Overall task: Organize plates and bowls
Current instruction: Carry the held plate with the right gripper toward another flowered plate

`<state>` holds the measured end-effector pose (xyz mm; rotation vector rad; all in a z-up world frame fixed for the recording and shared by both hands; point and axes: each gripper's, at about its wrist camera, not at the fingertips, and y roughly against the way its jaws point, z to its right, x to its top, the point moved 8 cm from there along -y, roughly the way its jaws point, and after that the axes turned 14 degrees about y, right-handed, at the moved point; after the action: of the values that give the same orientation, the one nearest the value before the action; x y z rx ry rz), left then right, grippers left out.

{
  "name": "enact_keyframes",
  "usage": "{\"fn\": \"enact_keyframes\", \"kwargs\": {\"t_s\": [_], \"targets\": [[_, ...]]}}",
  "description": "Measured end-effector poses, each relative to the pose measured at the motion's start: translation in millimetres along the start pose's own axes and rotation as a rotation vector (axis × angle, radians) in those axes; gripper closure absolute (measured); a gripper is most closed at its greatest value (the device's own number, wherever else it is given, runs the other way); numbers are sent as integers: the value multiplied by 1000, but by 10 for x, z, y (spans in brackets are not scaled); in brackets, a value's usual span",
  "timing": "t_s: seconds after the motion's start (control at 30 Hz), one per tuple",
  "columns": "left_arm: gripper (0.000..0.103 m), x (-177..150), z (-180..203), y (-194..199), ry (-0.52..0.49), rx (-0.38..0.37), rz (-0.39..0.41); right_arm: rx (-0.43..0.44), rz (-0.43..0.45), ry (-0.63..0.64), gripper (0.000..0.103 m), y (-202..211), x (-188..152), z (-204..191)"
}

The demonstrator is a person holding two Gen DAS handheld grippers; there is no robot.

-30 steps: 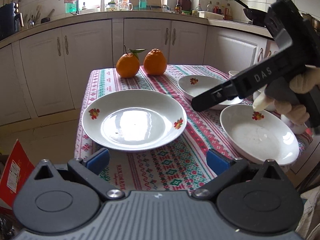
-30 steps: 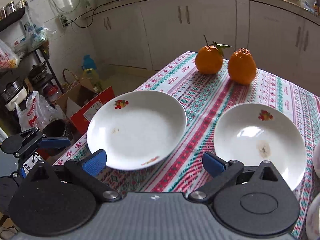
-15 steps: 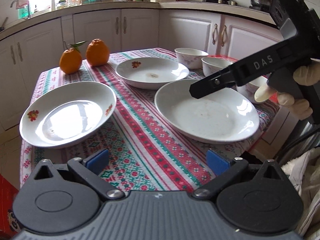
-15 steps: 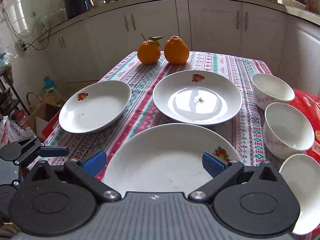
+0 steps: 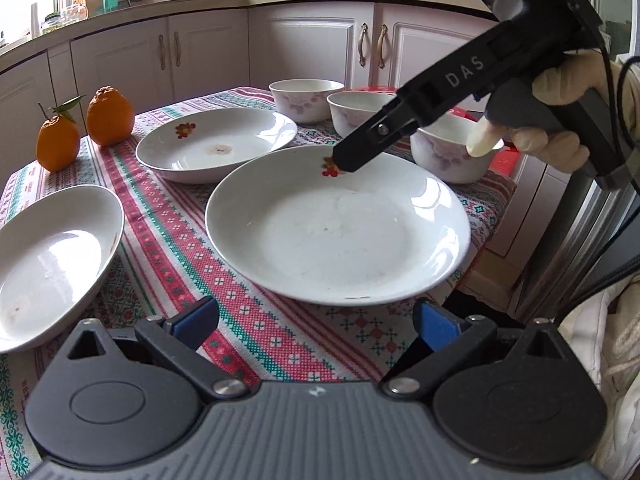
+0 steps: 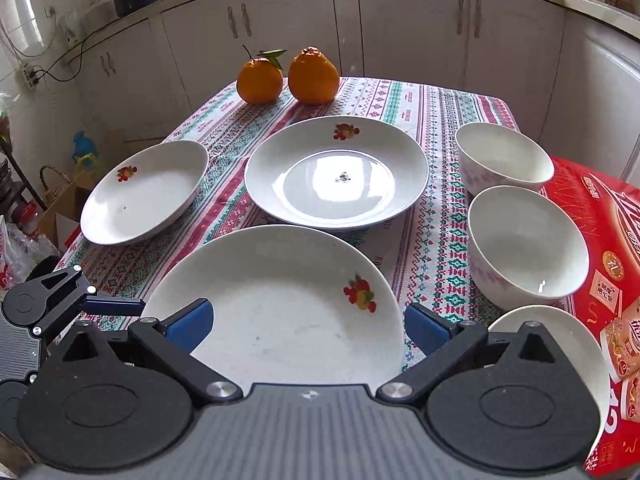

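Three white plates with fruit motifs lie on the patterned tablecloth: a near plate (image 6: 280, 304) (image 5: 340, 228), a middle plate (image 6: 336, 172) (image 5: 216, 144) and a left plate (image 6: 140, 192) (image 5: 48, 260). Three white bowls (image 6: 524, 240) (image 5: 306, 98) stand in a row at the right. My right gripper (image 6: 306, 326) is open just above the near plate's front edge; it also shows in the left wrist view (image 5: 352, 160). My left gripper (image 5: 316, 322) is open and empty at the table's near edge.
Two oranges (image 6: 312, 76) (image 5: 110, 116) sit at the table's far end. A red printed box (image 6: 600, 264) lies under the bowls at the right edge. White kitchen cabinets (image 6: 412, 28) surround the table. Bags and a cardboard box (image 6: 60, 208) stand on the floor left.
Both grippers have swung round to the right, so the near plate and the bowls have come to the middle of view. The right gripper has come down closer over the near plate.
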<state>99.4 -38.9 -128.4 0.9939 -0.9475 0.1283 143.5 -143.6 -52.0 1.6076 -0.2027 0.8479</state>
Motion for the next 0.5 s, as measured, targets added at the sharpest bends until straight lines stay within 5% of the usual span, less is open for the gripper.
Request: {"fn": "enact_keyframes", "kwargs": {"t_s": [0.5], "targets": [[1, 48, 98, -86, -41, -33, -1, 108, -171, 24, 17, -412, 4, 206]]}}
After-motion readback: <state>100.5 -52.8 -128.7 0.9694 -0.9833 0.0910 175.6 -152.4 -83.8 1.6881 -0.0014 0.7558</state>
